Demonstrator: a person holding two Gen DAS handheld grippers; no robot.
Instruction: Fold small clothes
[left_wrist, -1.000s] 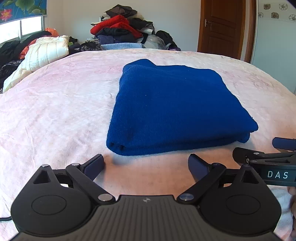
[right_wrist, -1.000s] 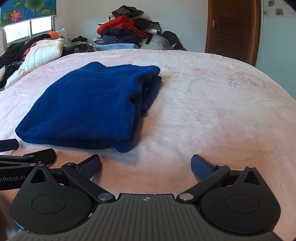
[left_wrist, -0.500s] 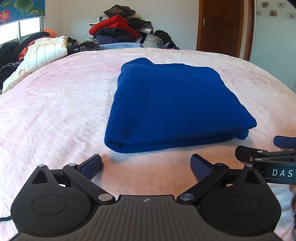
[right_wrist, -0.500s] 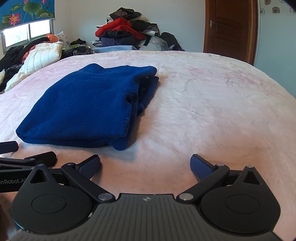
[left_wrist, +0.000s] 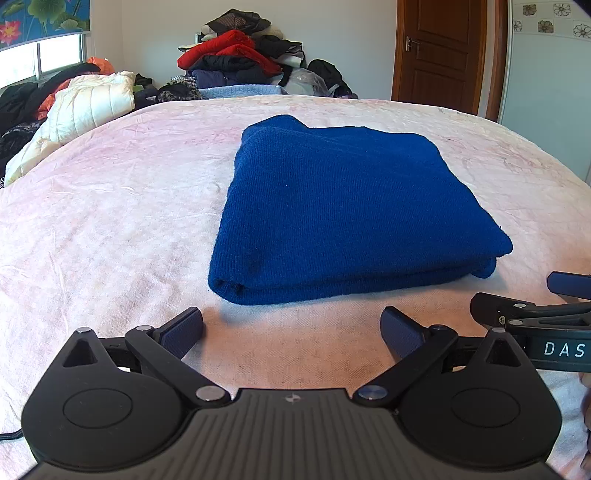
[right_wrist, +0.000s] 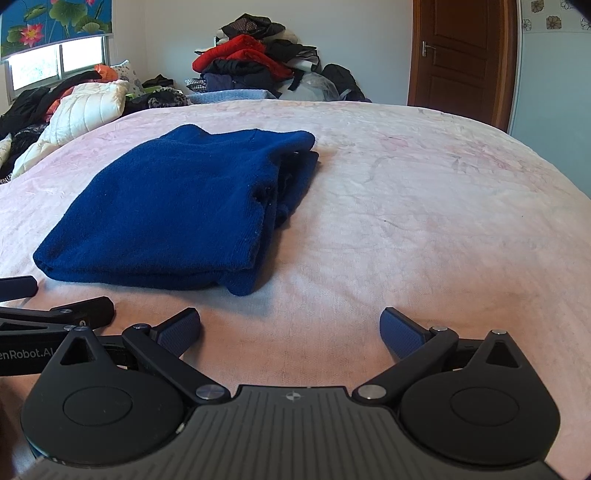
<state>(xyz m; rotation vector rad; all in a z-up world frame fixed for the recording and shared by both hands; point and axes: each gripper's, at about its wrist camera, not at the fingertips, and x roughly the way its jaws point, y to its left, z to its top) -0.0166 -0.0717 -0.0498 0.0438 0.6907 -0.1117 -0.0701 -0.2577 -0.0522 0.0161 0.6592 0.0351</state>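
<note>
A dark blue knitted garment (left_wrist: 343, 210) lies folded in a thick rectangle on the pink bedspread (left_wrist: 110, 221); it also shows in the right wrist view (right_wrist: 177, 214), with stacked layers at its right edge. My left gripper (left_wrist: 291, 326) is open and empty, just in front of the garment's near edge. My right gripper (right_wrist: 290, 326) is open and empty, in front of and to the right of the garment. Each gripper's fingers show at the edge of the other's view.
A heap of red, black and grey clothes (left_wrist: 240, 55) is piled beyond the far edge of the bed. A white quilted jacket (left_wrist: 81, 107) and dark clothes lie at the far left. A brown door (left_wrist: 439, 51) stands at the back right.
Both grippers have drifted slightly back and lifted a little; the garment lies still and looks a bit farther off. Both grippers have stayed open.
</note>
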